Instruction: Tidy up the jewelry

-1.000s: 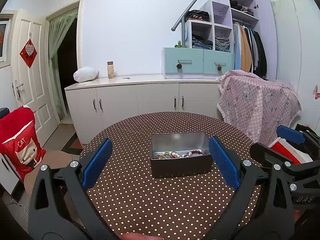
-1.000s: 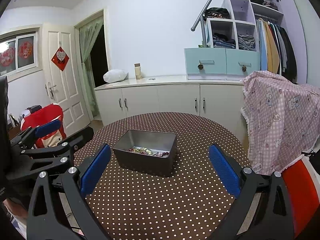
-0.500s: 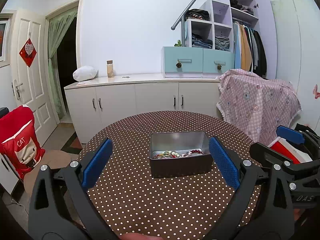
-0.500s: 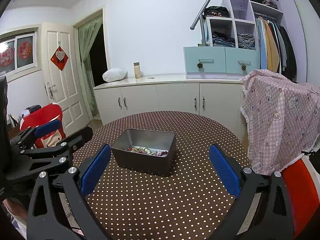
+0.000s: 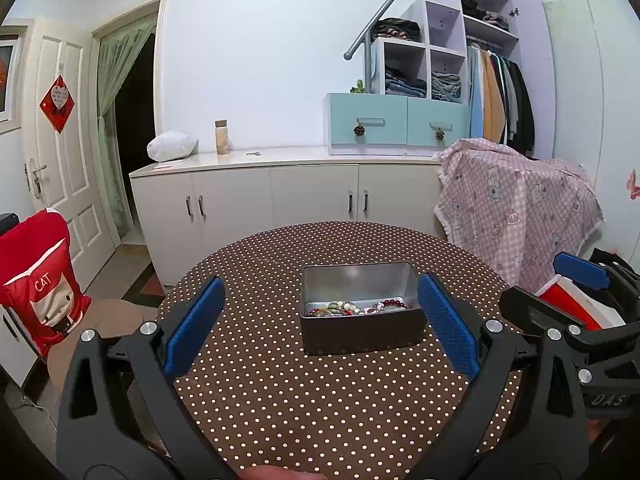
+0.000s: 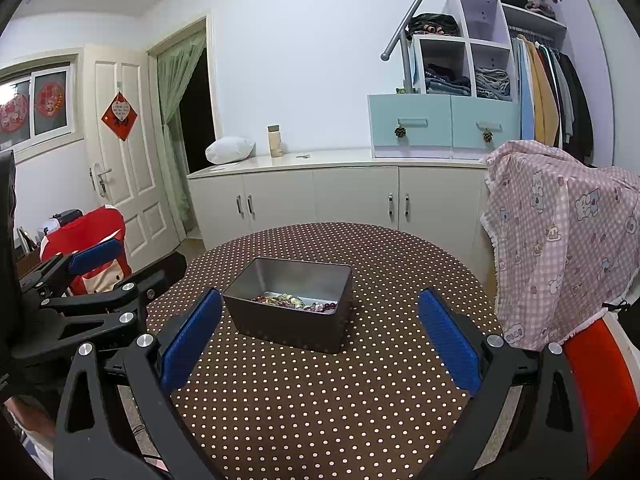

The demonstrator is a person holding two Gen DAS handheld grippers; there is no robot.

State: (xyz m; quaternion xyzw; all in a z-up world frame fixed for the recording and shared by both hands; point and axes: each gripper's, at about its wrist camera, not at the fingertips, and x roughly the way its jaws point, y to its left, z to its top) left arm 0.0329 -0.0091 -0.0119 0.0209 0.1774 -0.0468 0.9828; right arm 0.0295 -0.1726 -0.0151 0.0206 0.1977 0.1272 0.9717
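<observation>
Fingers (image 5: 448, 324) of both grippers spread, empty, near jewelry tin (image 5: 360, 320).

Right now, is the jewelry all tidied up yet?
Not yet. The beads lie jumbled in the metal box on the dotted table. Nothing is in hand: the left gripper and right gripper are both open, short of the box. All the sorting is left.
</observation>
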